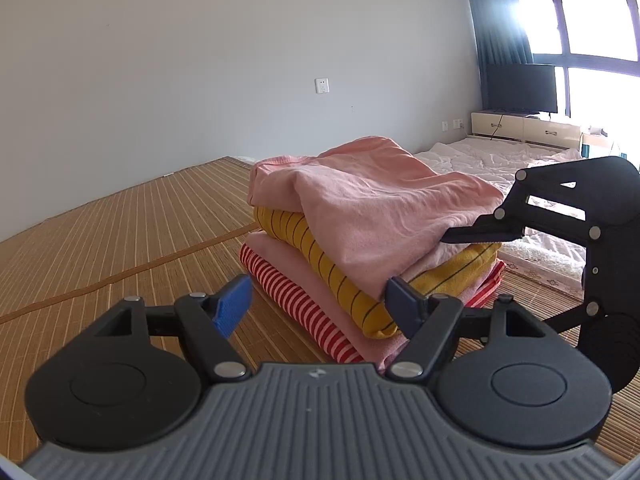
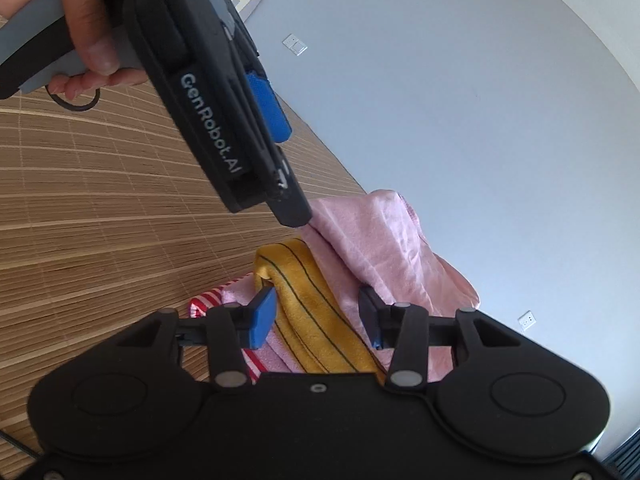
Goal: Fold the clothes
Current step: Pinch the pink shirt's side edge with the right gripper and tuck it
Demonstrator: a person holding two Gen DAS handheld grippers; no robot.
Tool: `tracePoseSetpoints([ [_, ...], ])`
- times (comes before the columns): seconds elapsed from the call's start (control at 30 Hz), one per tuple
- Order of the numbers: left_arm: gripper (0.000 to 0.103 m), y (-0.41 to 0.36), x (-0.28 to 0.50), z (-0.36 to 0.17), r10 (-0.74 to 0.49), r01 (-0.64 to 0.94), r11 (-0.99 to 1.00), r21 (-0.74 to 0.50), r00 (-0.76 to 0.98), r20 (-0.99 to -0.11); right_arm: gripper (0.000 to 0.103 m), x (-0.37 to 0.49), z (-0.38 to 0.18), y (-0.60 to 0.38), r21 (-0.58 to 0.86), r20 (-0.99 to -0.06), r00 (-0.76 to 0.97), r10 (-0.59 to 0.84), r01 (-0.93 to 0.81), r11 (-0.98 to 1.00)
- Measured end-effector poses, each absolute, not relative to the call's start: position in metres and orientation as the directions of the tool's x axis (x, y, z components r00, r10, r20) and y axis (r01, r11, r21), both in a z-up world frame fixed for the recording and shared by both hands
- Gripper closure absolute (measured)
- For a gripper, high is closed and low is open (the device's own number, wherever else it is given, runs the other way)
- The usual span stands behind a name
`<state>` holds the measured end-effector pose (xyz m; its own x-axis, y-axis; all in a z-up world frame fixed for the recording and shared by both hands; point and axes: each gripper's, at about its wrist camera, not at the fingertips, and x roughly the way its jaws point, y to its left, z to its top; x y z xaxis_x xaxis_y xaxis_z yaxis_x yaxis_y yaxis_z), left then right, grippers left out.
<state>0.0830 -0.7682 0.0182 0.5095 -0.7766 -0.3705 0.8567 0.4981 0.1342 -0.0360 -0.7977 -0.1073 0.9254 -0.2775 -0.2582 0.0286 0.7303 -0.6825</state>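
A woven bamboo mat [image 1: 120, 232] covers the floor of the bedroom I'm working in, with a plain pale wall [image 1: 200, 60] behind. On the mat sits the stack of folded clothes [image 1: 360, 248]: a pink garment [image 1: 380, 208] lies loosely on top, under it a yellow piece with dark stripes [image 1: 320, 264], then a pale pink layer and a red-and-white striped one [image 1: 296, 300] at the bottom. My left claw [image 1: 320, 304] stands open at the near corner of the stack; nothing is between its blue pads, and the right-hand pad sits against the yellow fold. My right claw [image 2: 316, 316] is partly open at the far end of the pile, its pads either side of the yellow and pink layers without pressing them. In the right wrist view, a hand [image 2: 80, 32] grips the left claw's handle. Beyond the stack lie a white mattress [image 1: 492, 156], a low cabinet with a dark monitor [image 1: 520, 86], and a bright window [image 1: 592, 20].
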Motion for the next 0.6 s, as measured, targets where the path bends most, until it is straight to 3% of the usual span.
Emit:
tracePoseSetpoints([
  [0.17,0.025,-0.774,0.079,0.018,-0.777,0.860,0.483,0.167,0.509,-0.370,0.053,-0.030,-0.104,-0.801,-0.707,-0.236,0.928,-0.288,0.039,0.706],
  [0.3,0.025,-0.780,0.077,0.019,-0.779,0.858,0.474,0.198,0.513,-0.359,0.057,-0.023,-0.105,-0.800,-0.742,-0.231,0.928,-0.293,0.027,0.670],
  [0.33,0.025,-0.782,0.077,0.020,-0.778,0.856,0.475,0.201,0.516,-0.359,0.060,-0.022,-0.105,-0.801,-0.750,-0.226,0.928,-0.297,0.029,0.661],
  [0.43,0.024,-0.787,0.082,0.020,-0.777,0.858,0.477,0.193,0.514,-0.364,0.089,-0.016,-0.104,-0.804,-0.772,-0.229,0.913,-0.337,0.041,0.634],
  [0.6,0.023,-0.783,0.086,0.020,-0.772,0.853,0.484,0.196,0.521,-0.363,0.094,-0.018,-0.105,-0.810,-0.826,-0.229,0.897,-0.378,0.026,0.562],
])
